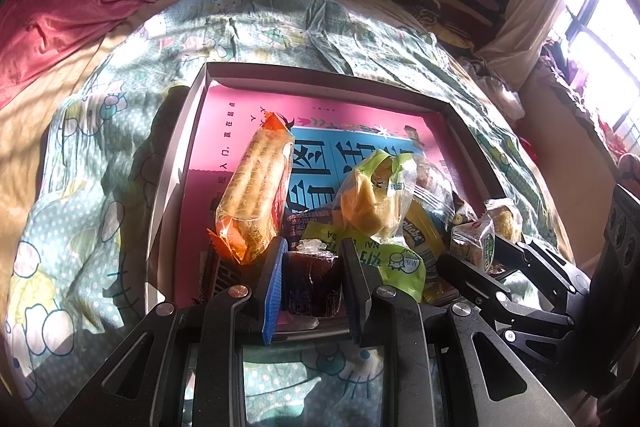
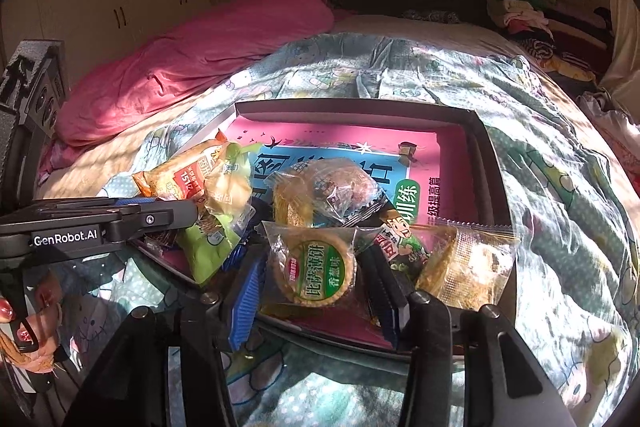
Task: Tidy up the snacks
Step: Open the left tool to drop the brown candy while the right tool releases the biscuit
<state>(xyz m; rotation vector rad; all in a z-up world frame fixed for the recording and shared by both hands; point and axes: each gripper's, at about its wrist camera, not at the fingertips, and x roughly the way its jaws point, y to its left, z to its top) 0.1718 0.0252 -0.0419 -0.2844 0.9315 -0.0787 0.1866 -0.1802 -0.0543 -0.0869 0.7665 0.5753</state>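
A shallow grey box (image 1: 320, 71) lies on the bed with a pink book in its bottom and a pile of wrapped snacks at its near end. My left gripper (image 1: 314, 247) is shut on a dark purple wrapped snack (image 1: 314, 283) at the box's near rim. To its right, my right gripper (image 1: 474, 251) stands over the box's near right corner. In the right wrist view a round cracker packet with a green label (image 2: 316, 267) sits tilted between the right gripper's (image 2: 316, 263) pads, which stand slightly off the cracker. My left gripper (image 2: 188, 213) reaches in from the left.
An orange biscuit pack (image 1: 256, 195) and a yellow-green bag (image 1: 372, 199) top the pile. A clear packet (image 2: 468, 267) lies beside the right finger. A cartoon-print quilt (image 2: 560, 207) surrounds the box, and a pink blanket (image 2: 208, 47) lies behind. A hand (image 2: 40, 307) holds the left gripper.
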